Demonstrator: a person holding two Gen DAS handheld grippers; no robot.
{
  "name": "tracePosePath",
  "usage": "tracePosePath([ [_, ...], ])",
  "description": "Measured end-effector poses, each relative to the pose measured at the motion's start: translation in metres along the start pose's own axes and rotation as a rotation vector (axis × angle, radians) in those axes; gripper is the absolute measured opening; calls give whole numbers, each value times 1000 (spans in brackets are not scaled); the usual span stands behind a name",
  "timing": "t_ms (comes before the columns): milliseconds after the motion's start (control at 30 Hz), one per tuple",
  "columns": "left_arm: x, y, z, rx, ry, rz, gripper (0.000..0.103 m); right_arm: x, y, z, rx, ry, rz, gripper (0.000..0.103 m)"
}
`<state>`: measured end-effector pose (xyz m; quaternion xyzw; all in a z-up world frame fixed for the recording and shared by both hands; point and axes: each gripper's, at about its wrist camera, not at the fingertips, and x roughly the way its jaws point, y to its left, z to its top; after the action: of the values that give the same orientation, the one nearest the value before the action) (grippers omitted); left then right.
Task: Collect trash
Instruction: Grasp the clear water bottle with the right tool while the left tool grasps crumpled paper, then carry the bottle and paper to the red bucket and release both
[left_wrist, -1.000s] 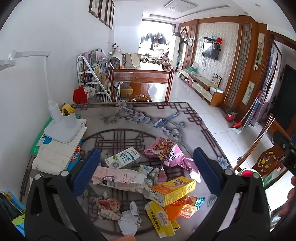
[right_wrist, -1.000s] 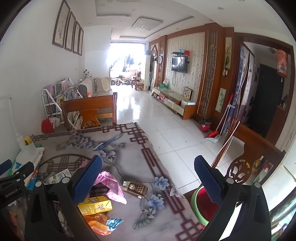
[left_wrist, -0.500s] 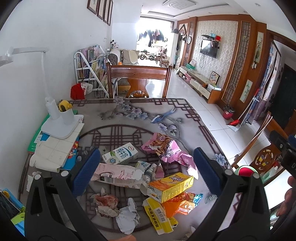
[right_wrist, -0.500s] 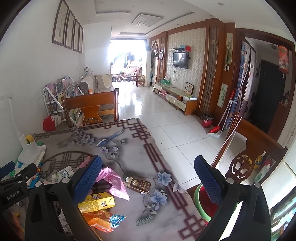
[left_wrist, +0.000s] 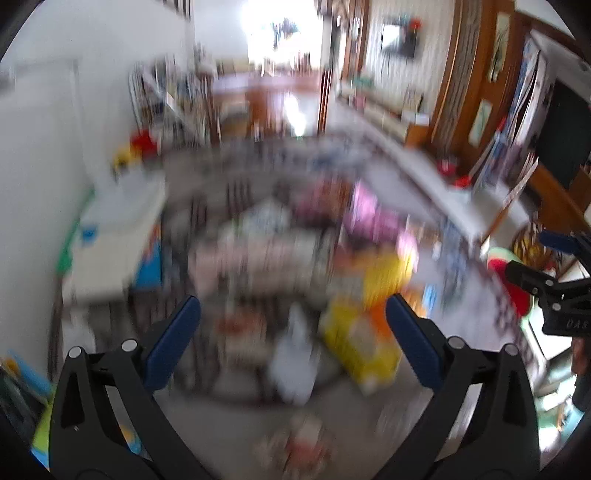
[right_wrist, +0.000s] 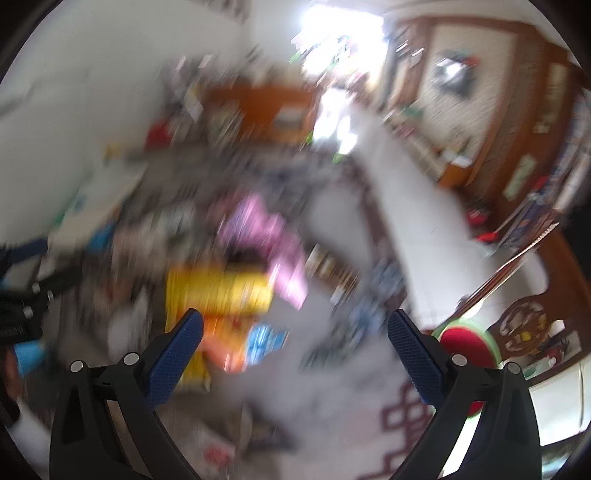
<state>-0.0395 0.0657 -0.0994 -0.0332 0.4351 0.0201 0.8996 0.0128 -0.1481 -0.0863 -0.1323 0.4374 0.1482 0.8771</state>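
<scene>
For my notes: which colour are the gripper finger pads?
Blue pads, clearest in the right wrist view.

Both views are heavily smeared, so only broad shapes read. A white wall (left_wrist: 44, 155) runs along the left side, with a cluttered rack (left_wrist: 162, 99) standing against it. At the far end a bright doorway or window (left_wrist: 280, 29) floods the room with daylight that glares off the pale tiled floor (right_wrist: 424, 229). On the right stand wooden panels (left_wrist: 461, 74) and a patterned wall holding a dark television (right_wrist: 450, 77). A wooden chair back (right_wrist: 266, 107) rises beyond the grey patterned table (right_wrist: 351, 398).
</scene>
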Motion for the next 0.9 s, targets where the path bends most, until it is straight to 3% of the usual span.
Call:
tracePosePath([
  [167, 25, 14, -61, -37, 235, -32, 90, 39, 20, -49, -31, 219, 195, 94],
  [267, 38, 13, -82, -48, 300, -48, 89, 44, 40, -72, -80, 292, 298, 89],
  [400, 61, 7, -97, -48, 367, -72, 88, 52, 63, -96, -157, 364, 371, 89],
  [500, 76, 4, -105, -54, 415, -82, 67, 59, 70, -107, -193, 419, 374, 89],
  [533, 78, 5, -106, -74, 427, -95, 53, 64, 72, -113, -195, 438, 363, 87],
  [567, 78, 4, -106, -86, 424, -101, 51, 68, 72, -116, -194, 448, 355, 84],
  [733, 61, -9, -90, -24, 332, -117, 45, 78, 65, -130, -147, 476, 356, 48],
  [900, 40, -35, -64, 37, 235, -168, 45, 56, 40, -125, -59, 412, 420, 47],
])
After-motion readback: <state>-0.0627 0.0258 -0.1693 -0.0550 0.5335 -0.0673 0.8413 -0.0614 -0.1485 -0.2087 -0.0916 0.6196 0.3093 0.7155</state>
